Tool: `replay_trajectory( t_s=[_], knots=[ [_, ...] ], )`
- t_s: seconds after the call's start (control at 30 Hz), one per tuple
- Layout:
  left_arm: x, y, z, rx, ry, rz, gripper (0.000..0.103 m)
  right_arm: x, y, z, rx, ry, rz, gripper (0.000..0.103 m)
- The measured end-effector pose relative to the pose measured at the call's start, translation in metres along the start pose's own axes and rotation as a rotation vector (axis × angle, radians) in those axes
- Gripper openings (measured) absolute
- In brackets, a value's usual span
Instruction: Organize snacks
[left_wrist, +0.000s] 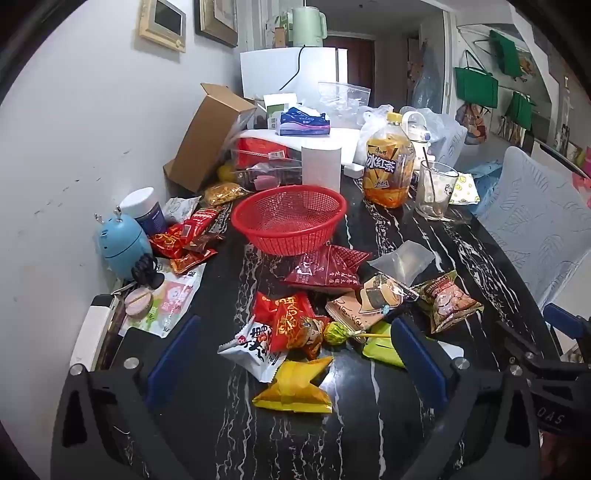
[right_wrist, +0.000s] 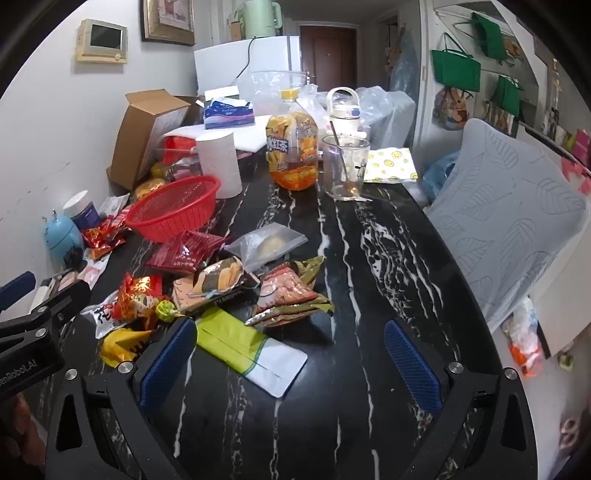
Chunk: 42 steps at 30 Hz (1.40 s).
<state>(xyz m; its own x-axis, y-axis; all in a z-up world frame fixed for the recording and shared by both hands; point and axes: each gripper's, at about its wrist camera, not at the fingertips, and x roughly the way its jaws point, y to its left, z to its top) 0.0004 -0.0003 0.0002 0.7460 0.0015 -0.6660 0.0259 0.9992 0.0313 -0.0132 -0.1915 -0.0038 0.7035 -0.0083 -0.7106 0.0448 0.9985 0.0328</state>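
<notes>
A: Left gripper (left_wrist: 295, 363) — jaws spread wide, nothing between the blue pads, hanging low over the black white-veined marble table (left_wrist: 369, 424).

B: Beneath it?

A: A crumpled gold foil packet (left_wrist: 293, 387) lies between the jaws on the marble. Just beyond, a white printed packet (left_wrist: 251, 350) under a red packet with gold lettering (left_wrist: 286, 321), and a green-wrapped lollipop (left_wrist: 338, 333) touching that.

B: Right gripper (right_wrist: 290, 356)?

A: Jaws apart too, holding nothing. A flat lime-green and white sachet (right_wrist: 243, 349) lies between them, its green end touching the left pad.

B: Farther out?

A: The snack heap: an olive-edged packet of reddish pieces (right_wrist: 290, 295), a clear-wrapped sandwich biscuit (right_wrist: 219, 280), dark red triangular packets (right_wrist: 184, 251), a clear bag holding a pale round pastry (right_wrist: 267, 245).

B: The container?

A: Red plastic mesh basket (left_wrist: 290, 218) — upright behind the heap, nothing in it. More red packets (left_wrist: 186, 238) lie left of it by the wall. Behind stand a white paper roll (left_wrist: 320, 166), an iced tea bottle (left_wrist: 388, 166) and a glass cup with spoon (left_wrist: 434, 190).
</notes>
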Motion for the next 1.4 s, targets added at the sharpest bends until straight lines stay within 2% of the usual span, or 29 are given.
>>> replay_trajectory(
  t_s=[0.67, 1.4],
  knots=[
    [0.0035, -0.0009, -0.003, -0.011, 0.021, -0.038, 0.103, -0.0025, -0.0006, 0.0006, 0.001, -0.004, 0.02, 0.103],
    [0.0062, -0.0011, -0.0056, -0.003, 0.02, -0.045, 0.103, -0.0007, -0.0005, -0.0003, 0.001, 0.004, 0.021, 0.103]
  ],
)
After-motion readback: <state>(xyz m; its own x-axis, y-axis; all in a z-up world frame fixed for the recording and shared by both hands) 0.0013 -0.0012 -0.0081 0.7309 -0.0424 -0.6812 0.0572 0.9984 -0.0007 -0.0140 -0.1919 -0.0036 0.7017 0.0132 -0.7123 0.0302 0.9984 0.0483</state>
